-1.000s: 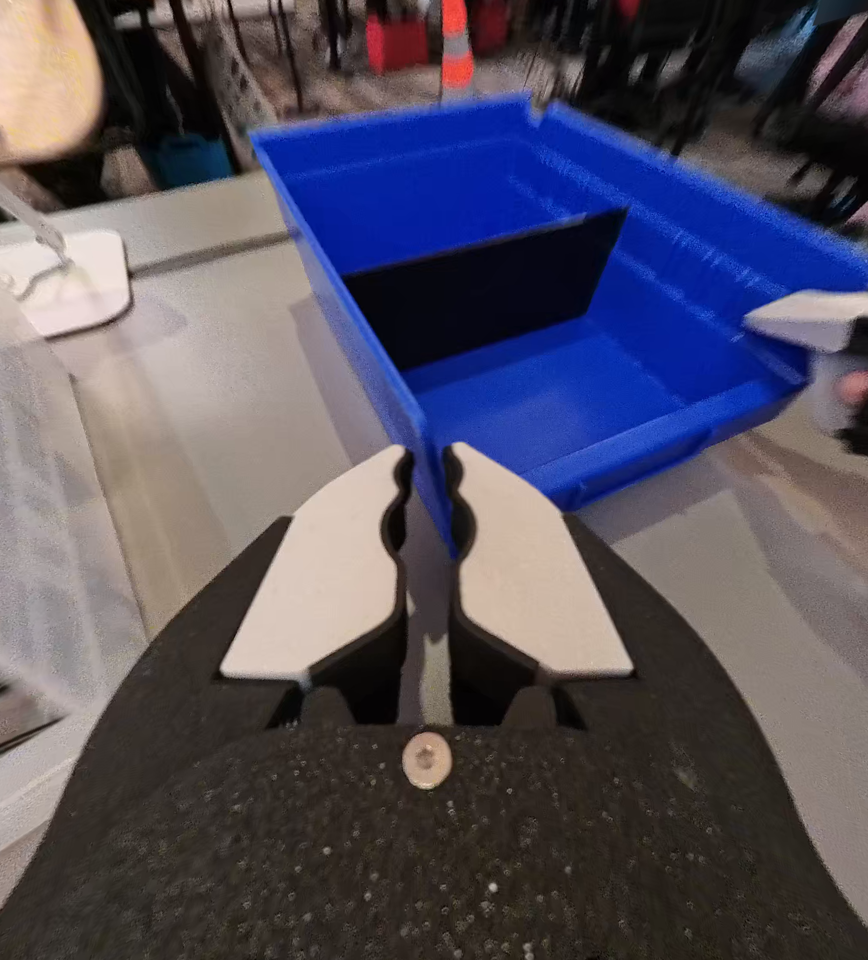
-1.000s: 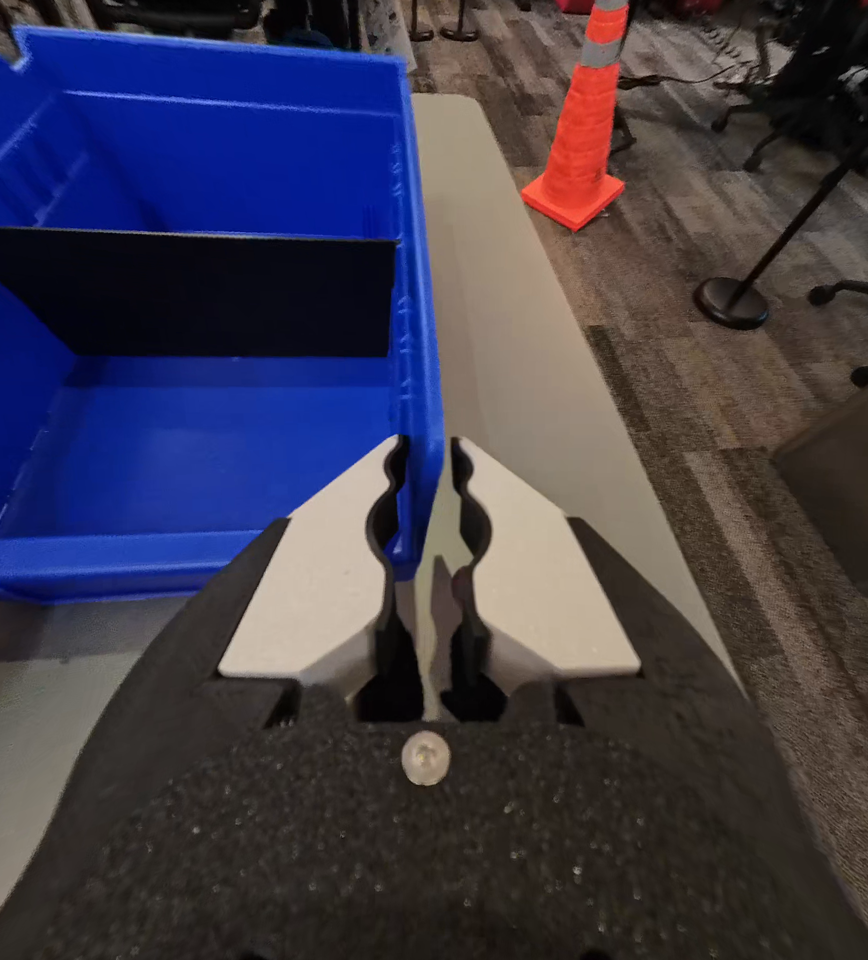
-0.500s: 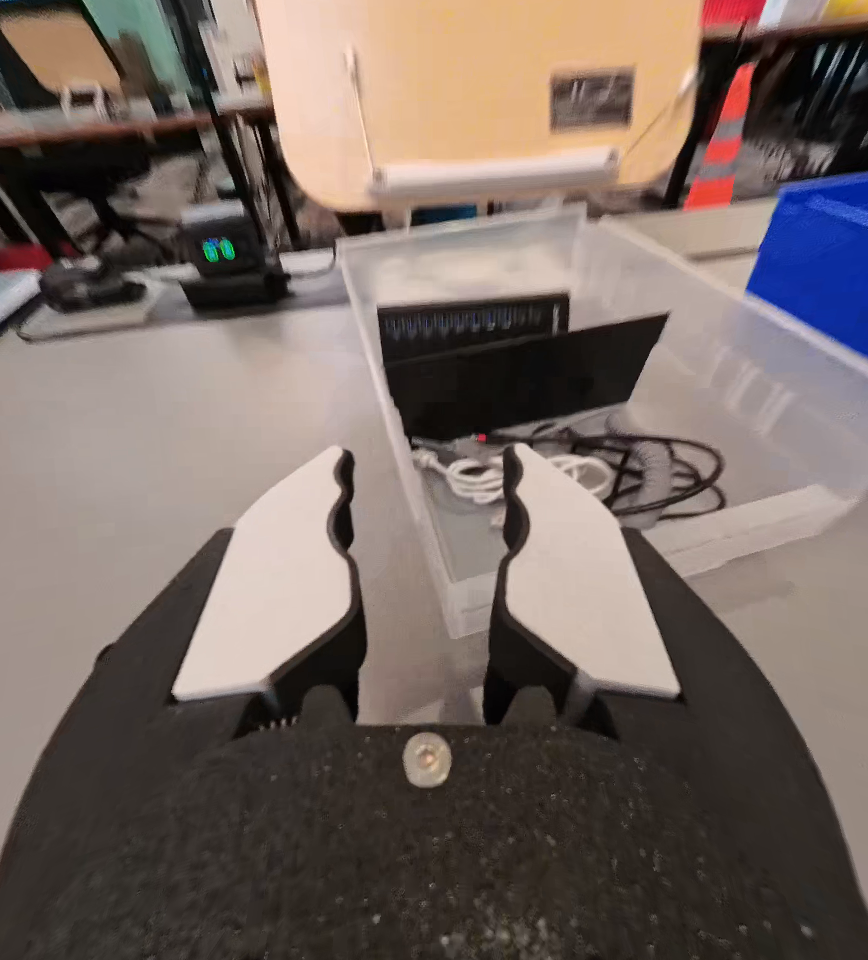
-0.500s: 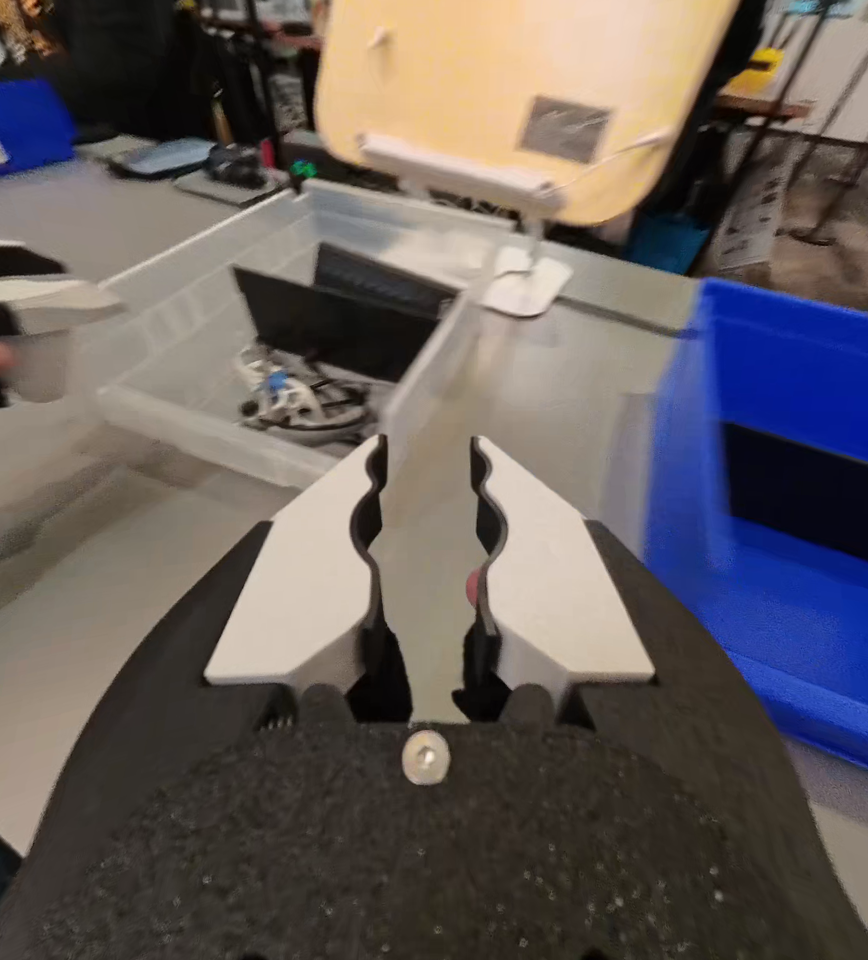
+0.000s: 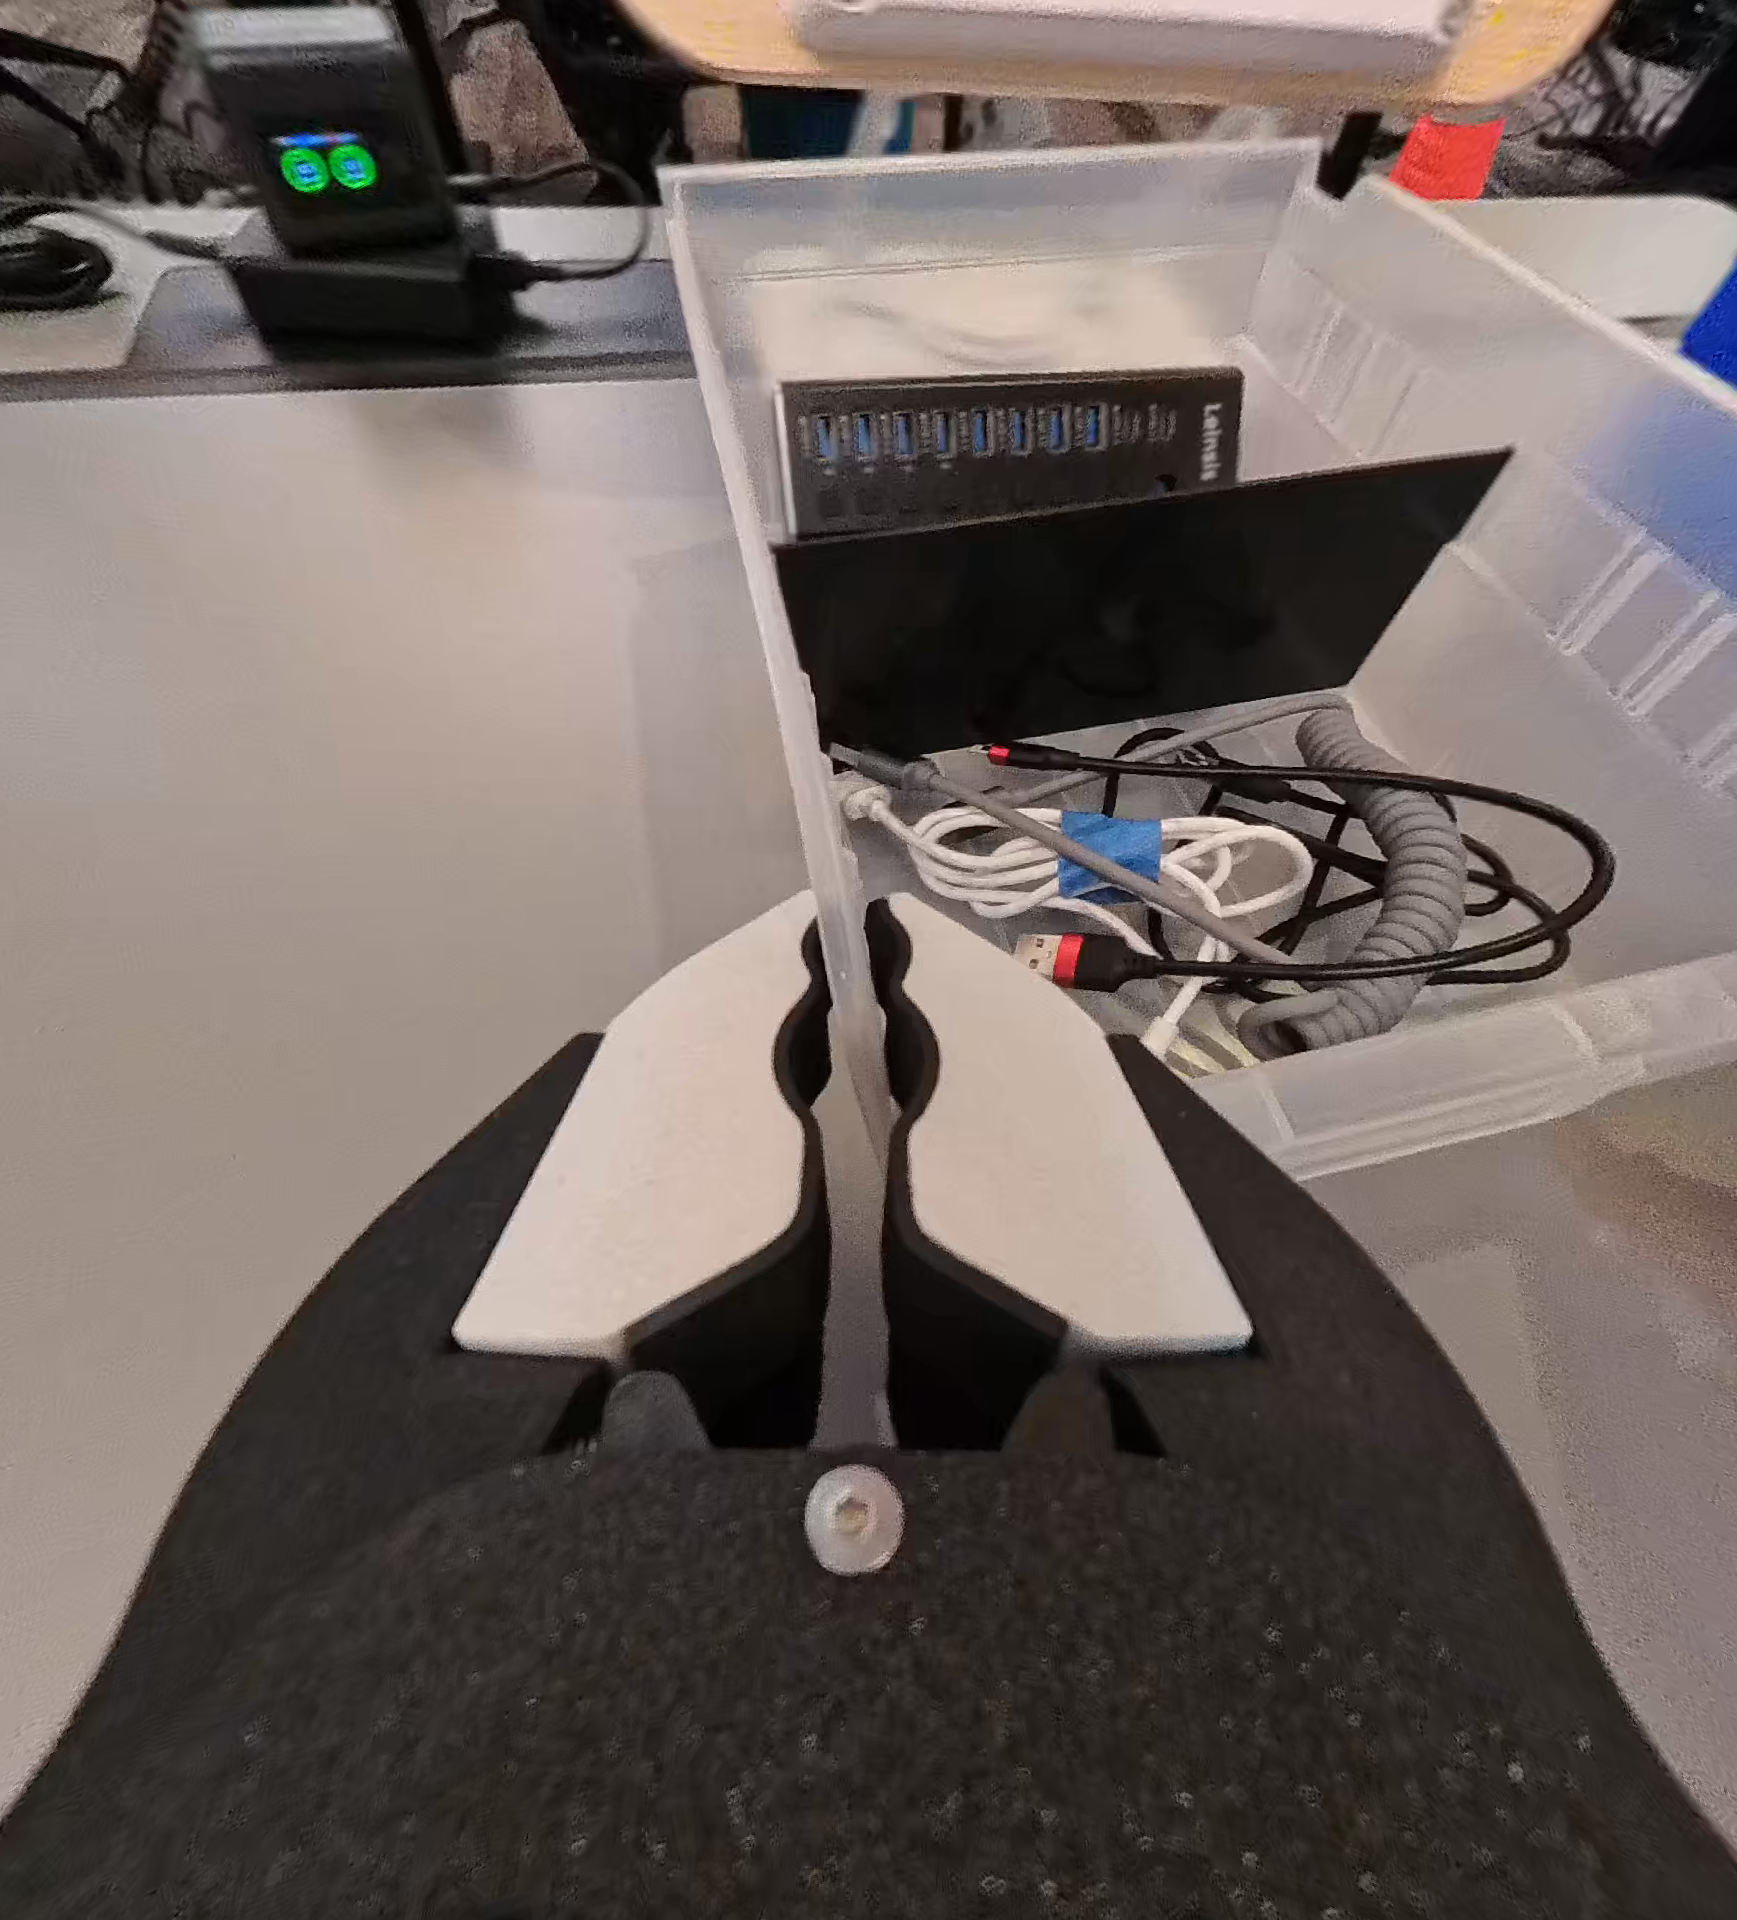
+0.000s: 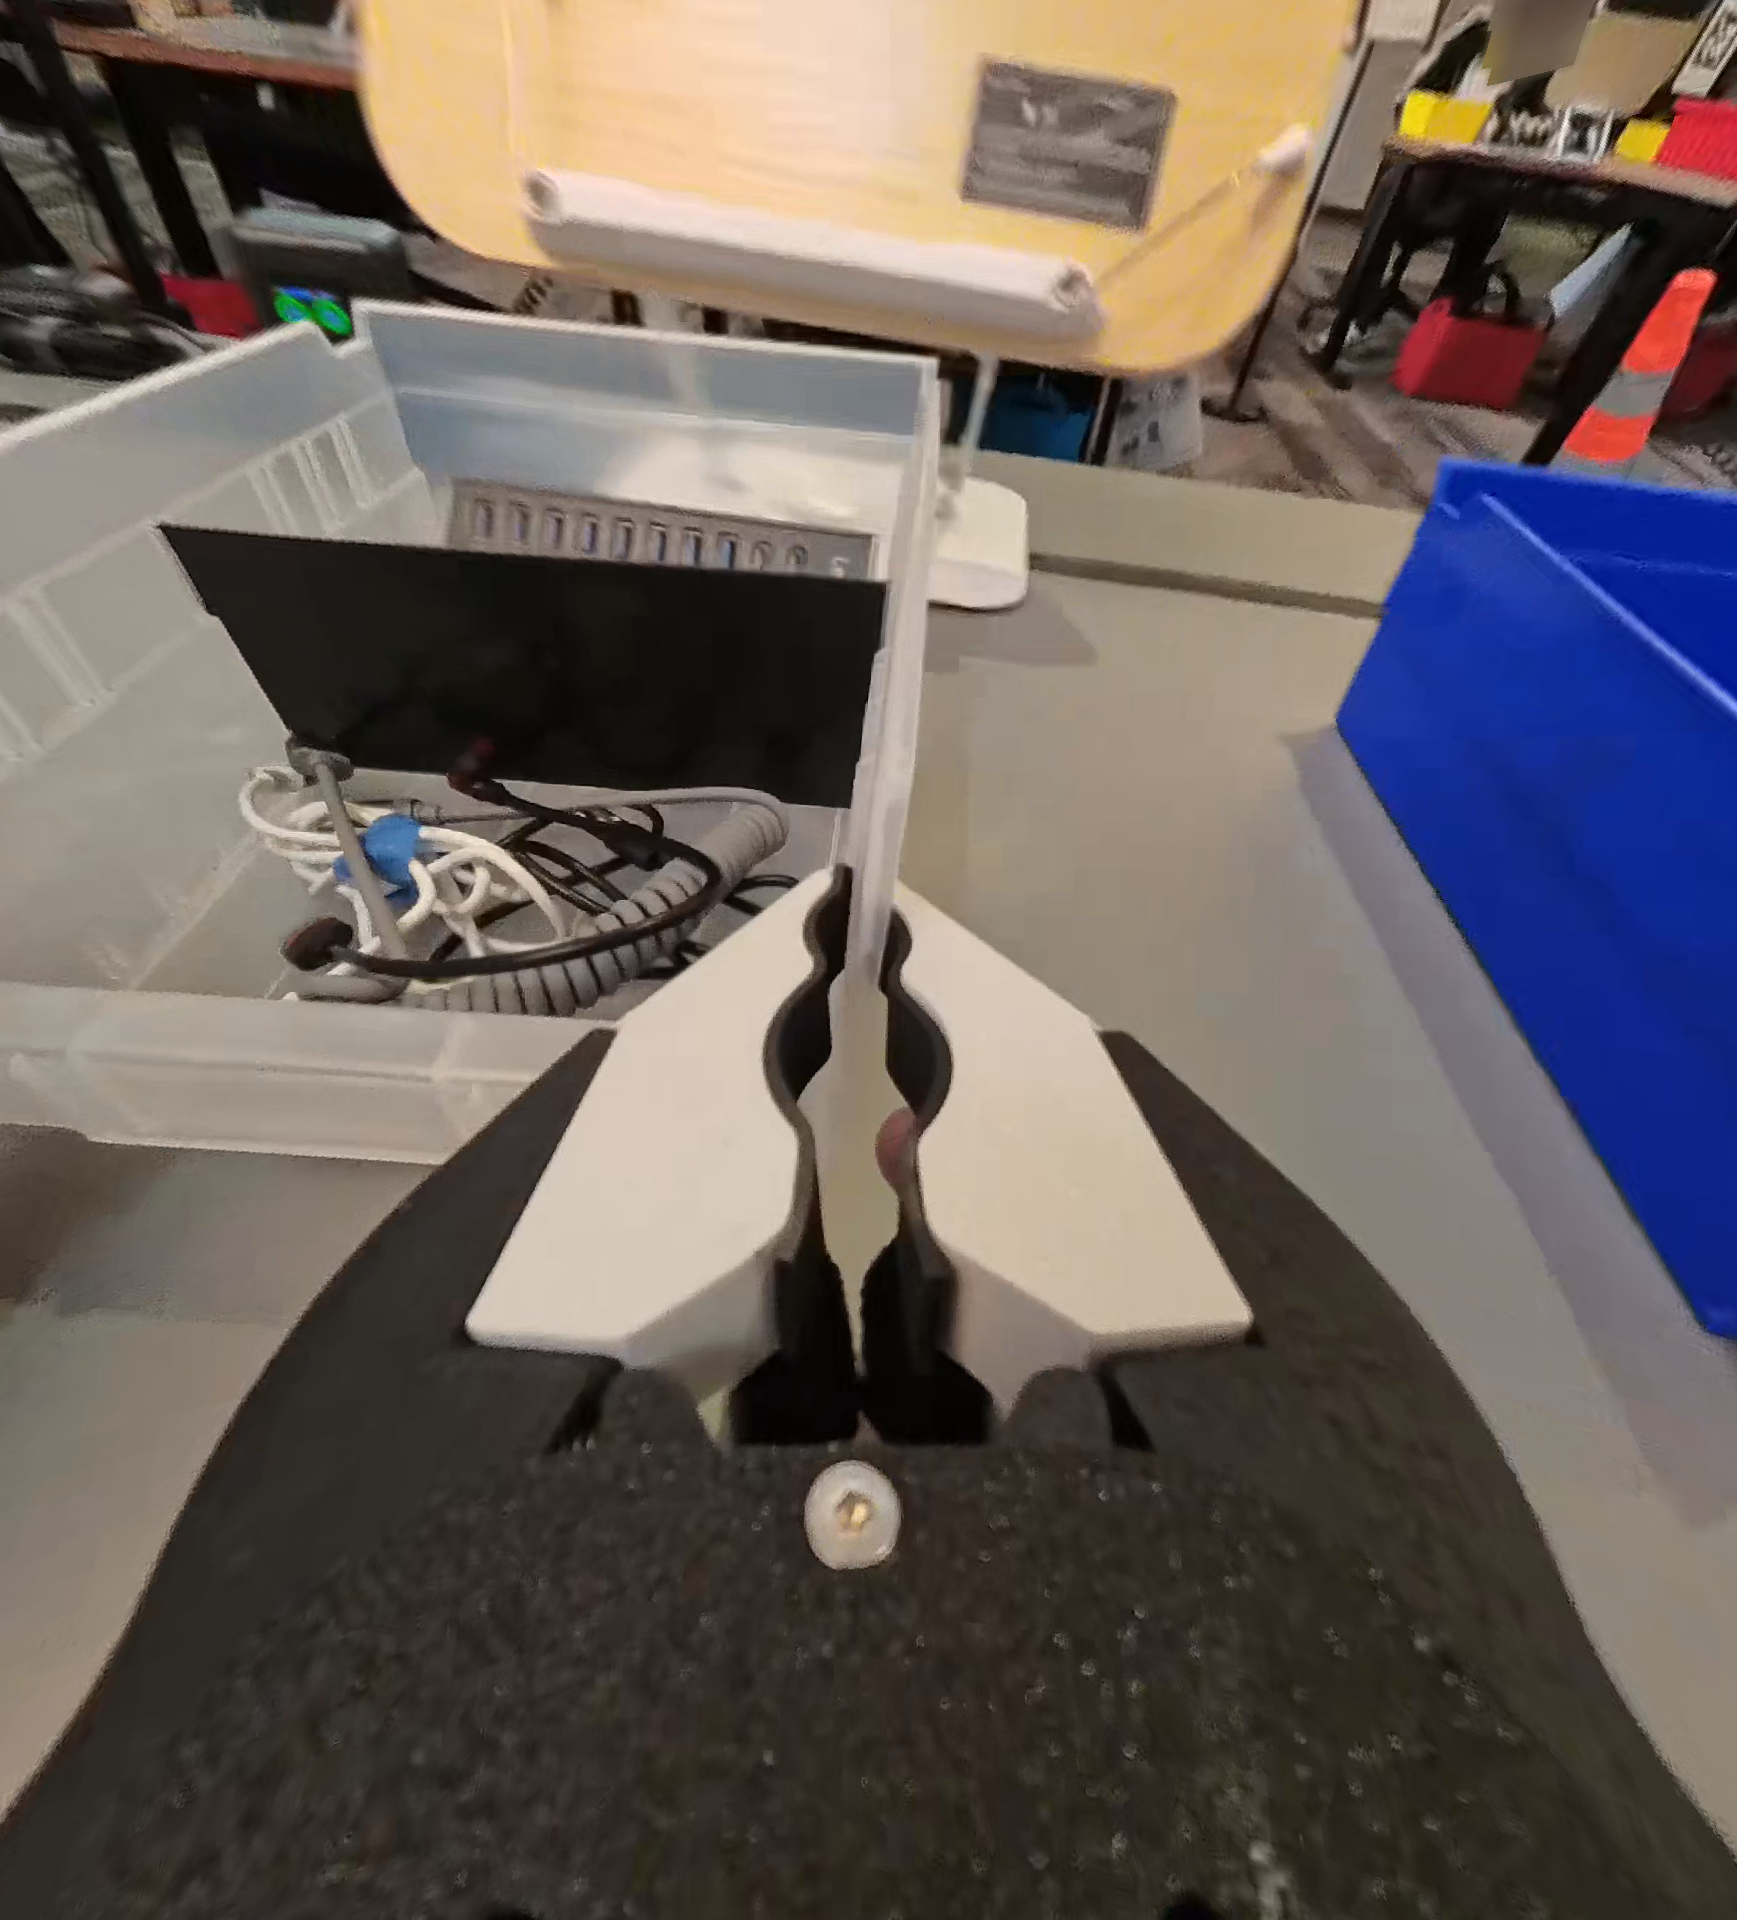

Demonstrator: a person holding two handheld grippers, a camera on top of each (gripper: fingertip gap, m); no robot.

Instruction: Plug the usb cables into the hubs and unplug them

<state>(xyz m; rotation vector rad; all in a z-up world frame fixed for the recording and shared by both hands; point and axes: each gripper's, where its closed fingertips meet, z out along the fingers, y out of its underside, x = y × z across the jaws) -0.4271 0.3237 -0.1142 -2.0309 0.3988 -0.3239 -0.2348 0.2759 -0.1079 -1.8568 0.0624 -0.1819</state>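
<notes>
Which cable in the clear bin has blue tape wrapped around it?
The white cable, bundled in loops in the clear bin's front compartment. Blue tape binds its middle; the black cable and the grey coiled cable beside it carry none.

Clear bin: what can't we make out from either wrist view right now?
- USB hub lower half: black divider hides it in both views.
- Cable tangle: how many cables and which plug belongs to which, overlapped; blurred in the right view.
- Clear bin right wall: cut off by the left view's edge.
- Left gripper, right gripper: fingertips hide the wall contact.
</notes>
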